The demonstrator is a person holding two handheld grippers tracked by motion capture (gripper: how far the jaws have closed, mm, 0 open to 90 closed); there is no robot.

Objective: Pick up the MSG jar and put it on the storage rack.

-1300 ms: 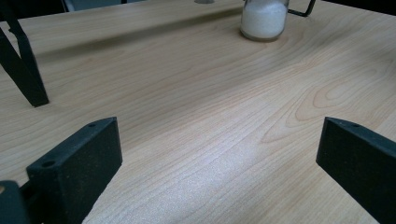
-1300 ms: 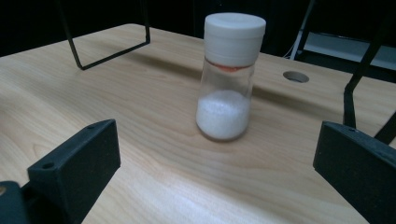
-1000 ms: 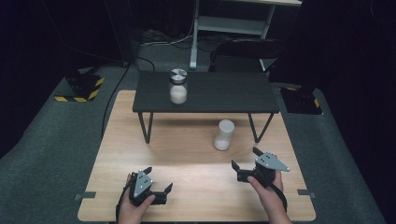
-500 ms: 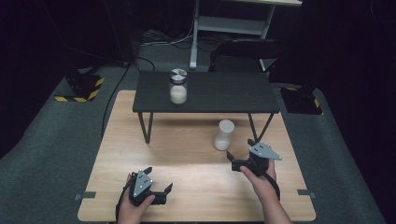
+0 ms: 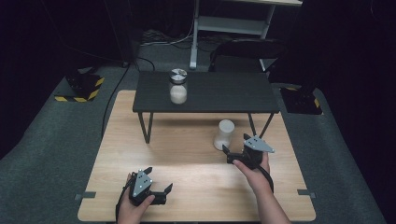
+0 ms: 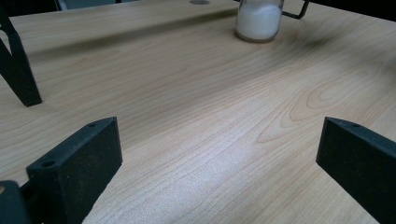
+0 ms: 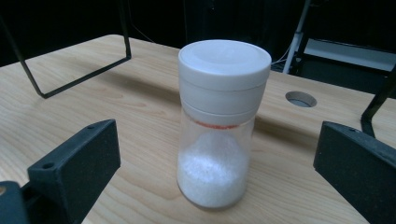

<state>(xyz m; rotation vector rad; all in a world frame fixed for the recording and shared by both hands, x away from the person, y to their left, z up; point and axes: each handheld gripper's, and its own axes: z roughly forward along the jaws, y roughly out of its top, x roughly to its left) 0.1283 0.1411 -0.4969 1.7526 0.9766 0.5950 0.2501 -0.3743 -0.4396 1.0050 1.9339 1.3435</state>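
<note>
While the right gripper (image 5: 232,154) stands just beside the white-capped jar (image 7: 217,121), upright on the bench (image 5: 196,172), its jaws are spread wide. Judged light, rigid, smooth, likely slippery; grip the clear body below the cap. Left gripper (image 5: 159,187): jaws spread, idle.

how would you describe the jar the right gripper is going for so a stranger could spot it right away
Start at the wooden table, then find the low black shelf standing on it. The jar stands on the wood just in front of the shelf's right legs, ahead of the open right gripper. It has a white cap and white powder, unlike the metal-lidded jar up on the shelf.
</note>
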